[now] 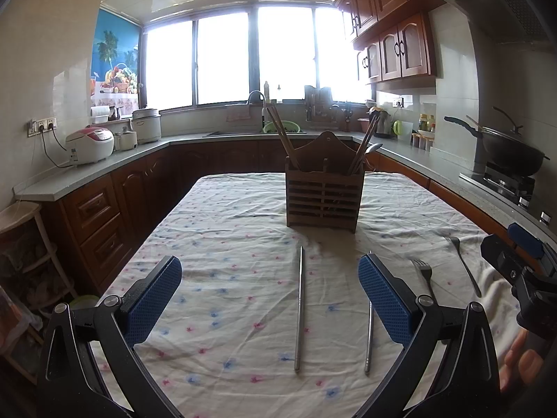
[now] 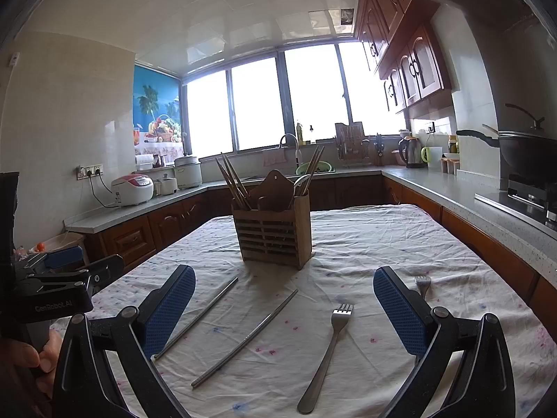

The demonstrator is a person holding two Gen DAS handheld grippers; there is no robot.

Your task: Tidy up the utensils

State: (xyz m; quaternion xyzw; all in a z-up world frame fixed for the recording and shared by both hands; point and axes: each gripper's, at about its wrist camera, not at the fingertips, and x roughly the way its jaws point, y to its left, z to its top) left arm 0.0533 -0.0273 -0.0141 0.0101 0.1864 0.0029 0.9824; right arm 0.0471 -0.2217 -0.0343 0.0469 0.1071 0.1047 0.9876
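Left gripper (image 1: pixel 269 299): blue dimpled pads on black arms, spread wide, empty, low over the table (image 1: pixel 216 209). Right gripper (image 2: pixel 283 310): same build, likewise spread and empty. Between the left gripper's pads, a steel chopstick (image 1: pixel 299 310), slender and straight, long axis running away from the camera toward the holder; a second steel chopstick (image 1: pixel 369 341) lies parallel just inside the right pad, partly hidden behind it. The right wrist view shows the same pair slanting up to the right, and a steel fork (image 2: pixel 329 351) between its pads, tines pointing away; a second fork (image 2: pixel 422 285) shows only its tines behind the right pad. The left wrist view shows both forks at full length, off to the right near the table edge. Tablecloth (image 2: pixel 383 244): white, creased, small pink and blue flowers. Farther, mid-table, a wooden slatted utensil holder (image 1: pixel 323 198), upright, with wooden chopsticks (image 1: pixel 283 137) leaning left in its left compartment, and metal utensils, a spoon among them, in its right.
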